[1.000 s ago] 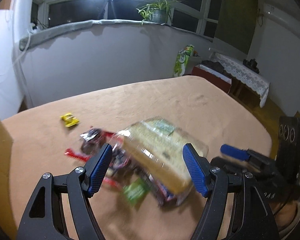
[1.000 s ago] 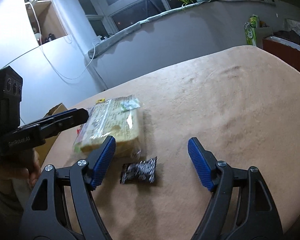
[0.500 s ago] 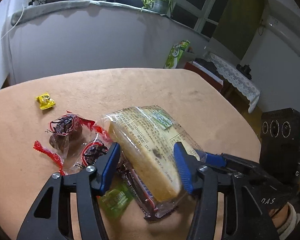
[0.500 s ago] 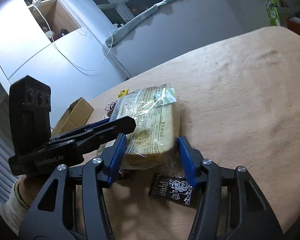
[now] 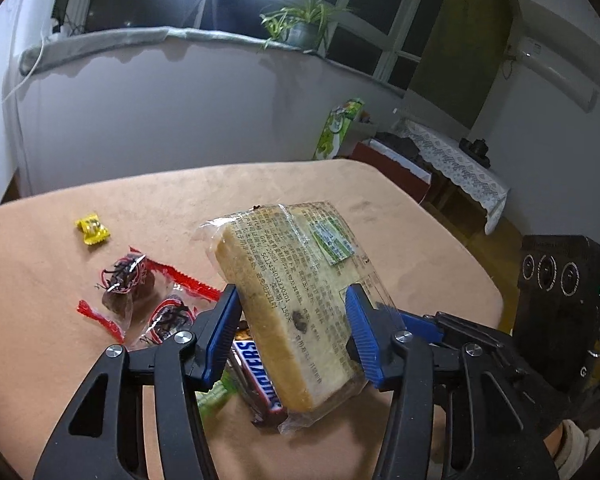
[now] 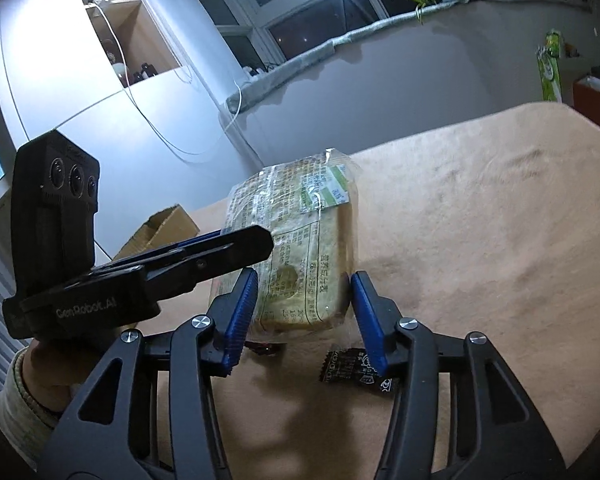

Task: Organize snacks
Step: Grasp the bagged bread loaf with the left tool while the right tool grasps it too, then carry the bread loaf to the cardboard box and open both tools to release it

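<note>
Your left gripper (image 5: 294,330) has its jaws clamped on the wrapped bread loaf (image 5: 300,300), and your right gripper (image 6: 304,312) grips its other end, lifting it tilted above the worktop (image 5: 40,360); beneath it lies a Snickers bar (image 5: 258,376), beside red-wrapped candies (image 5: 128,284), with a yellow candy (image 5: 93,228) farther off

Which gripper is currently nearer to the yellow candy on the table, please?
Left. The left gripper, shut on the bread pack, has the yellow candy ahead to its left; the right gripper is on the bread's far side.
</note>
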The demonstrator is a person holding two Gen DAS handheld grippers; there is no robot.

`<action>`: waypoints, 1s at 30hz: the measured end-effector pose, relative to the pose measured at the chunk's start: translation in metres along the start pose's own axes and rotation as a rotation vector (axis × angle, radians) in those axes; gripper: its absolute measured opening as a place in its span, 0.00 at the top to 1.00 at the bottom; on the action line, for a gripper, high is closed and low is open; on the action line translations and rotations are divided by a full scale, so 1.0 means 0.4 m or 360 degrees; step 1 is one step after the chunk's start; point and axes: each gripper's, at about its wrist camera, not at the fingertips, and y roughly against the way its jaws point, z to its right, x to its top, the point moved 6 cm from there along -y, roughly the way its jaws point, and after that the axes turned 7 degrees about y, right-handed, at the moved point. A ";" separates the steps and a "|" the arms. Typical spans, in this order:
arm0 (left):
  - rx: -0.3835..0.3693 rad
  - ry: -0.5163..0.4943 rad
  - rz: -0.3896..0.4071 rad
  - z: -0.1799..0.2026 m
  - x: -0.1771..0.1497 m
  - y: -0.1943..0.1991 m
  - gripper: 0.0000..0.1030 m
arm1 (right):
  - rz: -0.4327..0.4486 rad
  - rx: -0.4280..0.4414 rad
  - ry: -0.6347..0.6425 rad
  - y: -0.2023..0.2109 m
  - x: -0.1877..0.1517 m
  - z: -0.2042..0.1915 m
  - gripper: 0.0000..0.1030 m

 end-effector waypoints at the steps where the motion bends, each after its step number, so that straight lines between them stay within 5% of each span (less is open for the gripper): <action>1: -0.0002 -0.0004 0.0012 0.005 0.002 0.009 0.50 | 0.0008 -0.0001 0.0007 0.009 0.004 -0.004 0.51; 13: 0.0043 -0.0059 0.0176 0.031 0.006 0.140 0.50 | 0.0036 0.0052 0.0106 0.031 0.042 -0.117 0.51; 30: 0.0182 0.0141 0.0443 -0.171 0.001 0.349 0.50 | -0.0029 0.0193 0.0414 -0.120 0.095 -0.409 0.51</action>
